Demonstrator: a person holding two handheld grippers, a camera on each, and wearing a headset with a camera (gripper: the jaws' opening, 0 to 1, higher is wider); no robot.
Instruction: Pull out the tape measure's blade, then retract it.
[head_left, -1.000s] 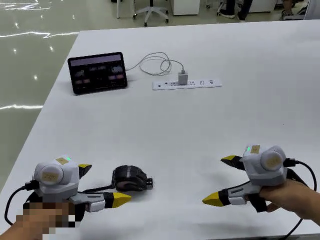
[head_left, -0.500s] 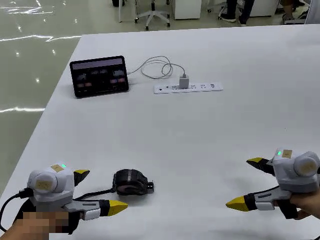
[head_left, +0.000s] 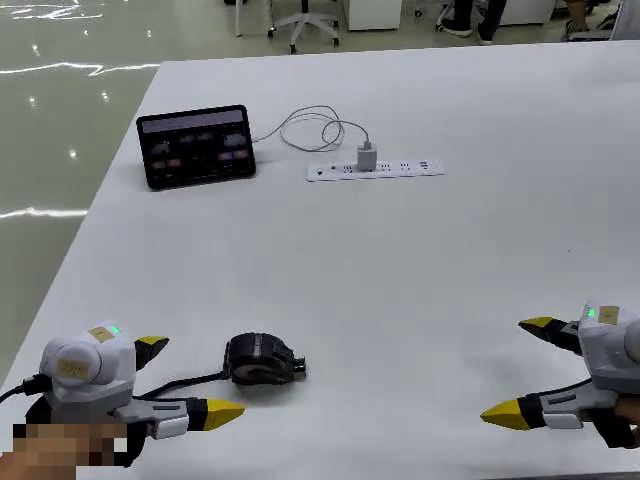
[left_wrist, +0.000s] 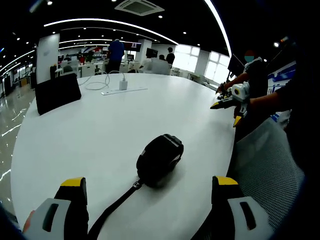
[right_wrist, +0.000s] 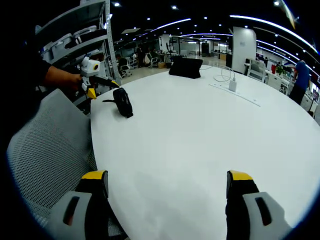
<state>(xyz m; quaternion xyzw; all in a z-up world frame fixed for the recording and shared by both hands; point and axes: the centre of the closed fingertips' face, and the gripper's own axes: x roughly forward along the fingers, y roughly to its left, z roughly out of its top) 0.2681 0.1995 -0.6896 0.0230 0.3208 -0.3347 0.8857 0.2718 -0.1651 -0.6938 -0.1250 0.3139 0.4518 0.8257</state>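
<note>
1. One black tape measure (head_left: 260, 359) lies near the front edge of the white tabletop (head_left: 420, 260), just ahead of the left claw (head_left: 190, 376). Its black strap (head_left: 200, 381) trails back between that claw's jaws.
2. Left claw: jaws spread wide, gripping nothing and clear of the tape measure's case.
3. Right claw (head_left: 518, 368): jaws also apart and empty, well off to the tape measure's right.
4. Far side: one dark tablet (head_left: 196, 145) stands propped up beside one white power strip (head_left: 375, 168). One charger (head_left: 366, 157) is plugged into the strip, and one looped white cable (head_left: 315, 128) joins it to the tablet. All sit well back from both claws.
5. One mesh chair (right_wrist: 45, 145) sits at the tabletop's near edge.
</note>
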